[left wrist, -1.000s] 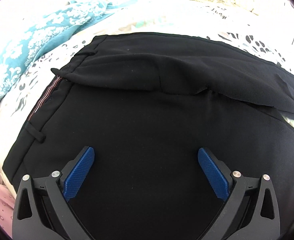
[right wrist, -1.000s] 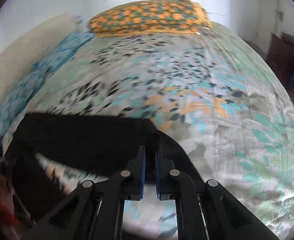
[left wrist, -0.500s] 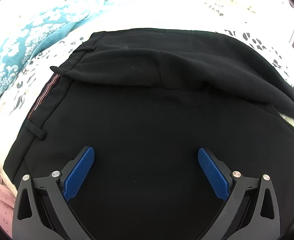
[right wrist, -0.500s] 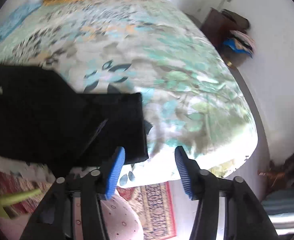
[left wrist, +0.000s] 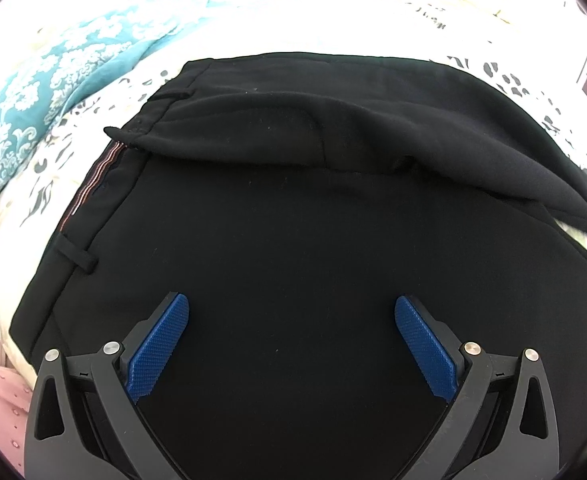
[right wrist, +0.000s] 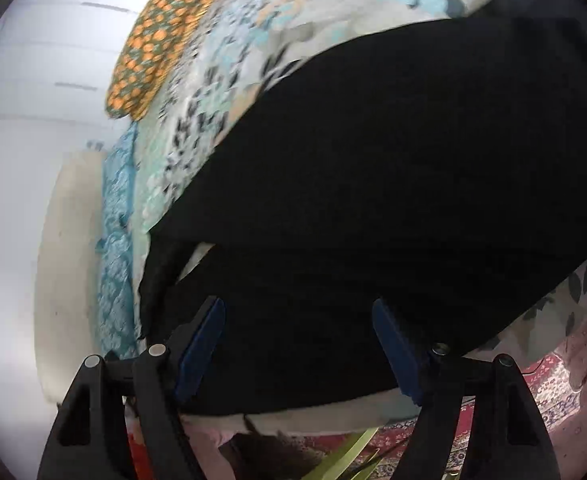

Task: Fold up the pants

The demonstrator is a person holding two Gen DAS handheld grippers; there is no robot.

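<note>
The black pants (left wrist: 293, 240) lie on the bed (left wrist: 25, 200), on a patterned sheet (right wrist: 221, 92), with the waistband (left wrist: 89, 188) toward the left of the left wrist view. An upper layer of fabric is doubled over the far part of the garment, and its edge runs across the middle of that view. I judge that one fold is in place and that the step in hand is the interval between folds: neither tool holds cloth.

Left gripper (left wrist: 291, 336): jaws spread wide, nothing between them. It hovers low over the near panel of the pants and looks forward and down across the garment toward the folded edge. I cannot tell whether the fingertips touch the fabric.

Right gripper (right wrist: 297, 336): jaws likewise spread wide and empty. Its view is tilted and slightly blurred, so the tool appears rolled to one side. It looks across the pants from the near edge of the bed, with an orange-patterned pillow (right wrist: 153, 36) and a teal quilt (right wrist: 115, 240) beyond. A red rug (right wrist: 549, 400) shows below the mattress edge.

Next move, as I judge it: each gripper needs an edge or corner of the doubled stack to close on, both layers taken together, then a level carry-over to halve the length. The loose upper layer may slide if only one layer is taken.
</note>
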